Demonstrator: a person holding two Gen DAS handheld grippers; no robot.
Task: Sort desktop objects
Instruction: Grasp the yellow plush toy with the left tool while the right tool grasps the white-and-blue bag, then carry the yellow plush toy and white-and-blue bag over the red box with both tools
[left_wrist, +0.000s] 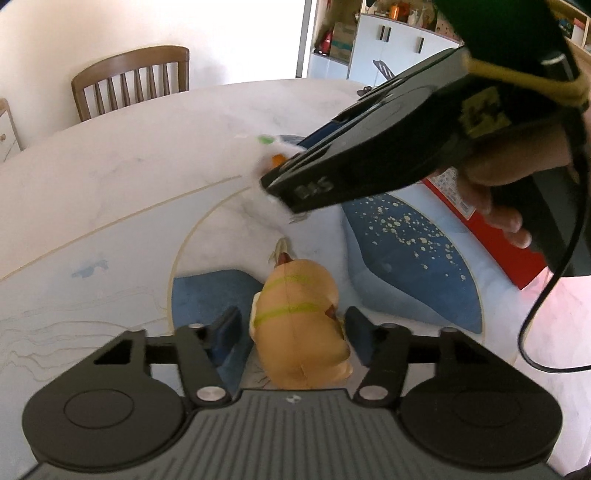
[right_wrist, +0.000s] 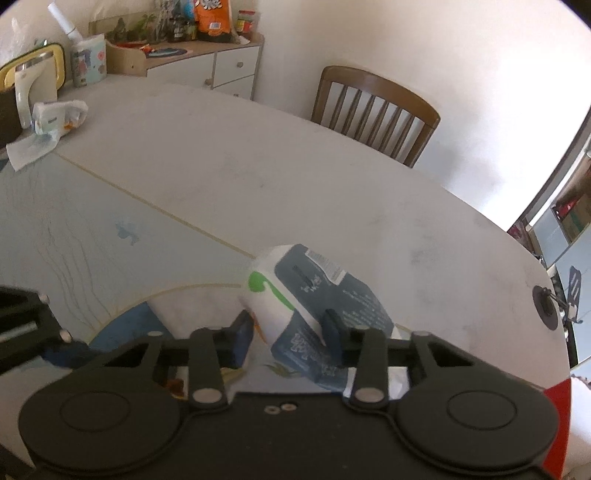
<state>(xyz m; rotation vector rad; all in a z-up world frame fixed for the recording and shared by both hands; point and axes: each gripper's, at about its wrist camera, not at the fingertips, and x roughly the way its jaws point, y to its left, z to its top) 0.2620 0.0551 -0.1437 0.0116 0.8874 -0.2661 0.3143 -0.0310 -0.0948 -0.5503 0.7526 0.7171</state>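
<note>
Left tongs (left_wrist: 291, 325) sit low over the desk (left_wrist: 129, 177) with a tan plush toy (left_wrist: 299, 332) between the fingers; left pad touches the toy's side, right pad sits just off it, so a firm clamp can't be confirmed. Right tongs (right_wrist: 286, 334) are clamped on a white-and-blue pack (right_wrist: 314, 295), both pads pressing its sides.

Largest first: the desk is pale with a thin gold line and a round blue-and-white printed area; its far edge curves out of frame. A wooden chair (left_wrist: 133, 81) stands behind it. In the left wrist view the right tongs' black body (left_wrist: 388, 147) crosses the upper right, held by a hand (left_wrist: 495, 192) in a dark sleeve; raised characters on its tip look like "045" but read poorly. A red box (left_wrist: 491, 236) lies behind that hand, mostly hidden, print too small to read.

The pack has a green swirl mark, a white barcode sticker and white lettering on the blue face; none legible. Its near end is cut off by the tongs' body. The plush toy has two green stripes across it and a small leafy stem beyond its top; its lower part is hidden under the tongs.

Far left in the right wrist view: a crumpled tissue packet (right_wrist: 59, 116), blurred, label unreadable.
</note>
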